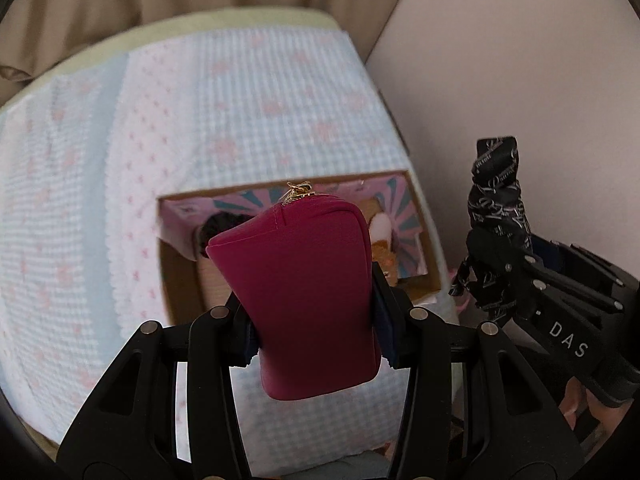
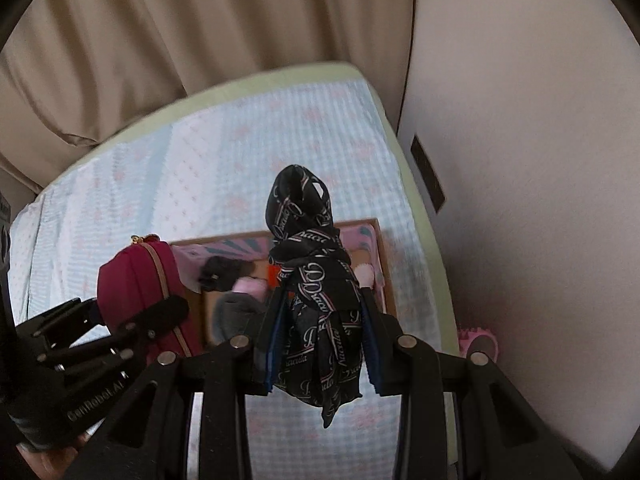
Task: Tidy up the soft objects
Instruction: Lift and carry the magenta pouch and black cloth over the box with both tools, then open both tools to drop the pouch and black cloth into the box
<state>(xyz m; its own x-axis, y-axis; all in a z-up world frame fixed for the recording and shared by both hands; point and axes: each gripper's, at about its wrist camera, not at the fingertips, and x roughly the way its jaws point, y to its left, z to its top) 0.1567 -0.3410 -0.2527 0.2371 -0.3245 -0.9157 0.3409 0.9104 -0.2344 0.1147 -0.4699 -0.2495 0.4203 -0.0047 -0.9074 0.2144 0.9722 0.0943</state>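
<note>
My left gripper [image 1: 312,300] is shut on a magenta zip pouch [image 1: 304,292] and holds it upright above the near side of an open cardboard box [image 1: 176,276]. The pouch also shows in the right wrist view [image 2: 140,280]. My right gripper [image 2: 320,320] is shut on a bundled black scarf with white lettering [image 2: 316,288], held above the same box [image 2: 382,264]. The scarf also shows in the left wrist view [image 1: 498,216]. Inside the box lie several soft items, among them a dark one [image 2: 222,270] and a pink one [image 2: 250,286].
The box sits on a bed with a light blue and pink patterned cover [image 1: 248,112]. Beige curtains [image 2: 200,20] hang behind the bed. A pale wall [image 2: 520,160] stands close on the right. A pink object [image 2: 480,340] lies on the floor beside the bed.
</note>
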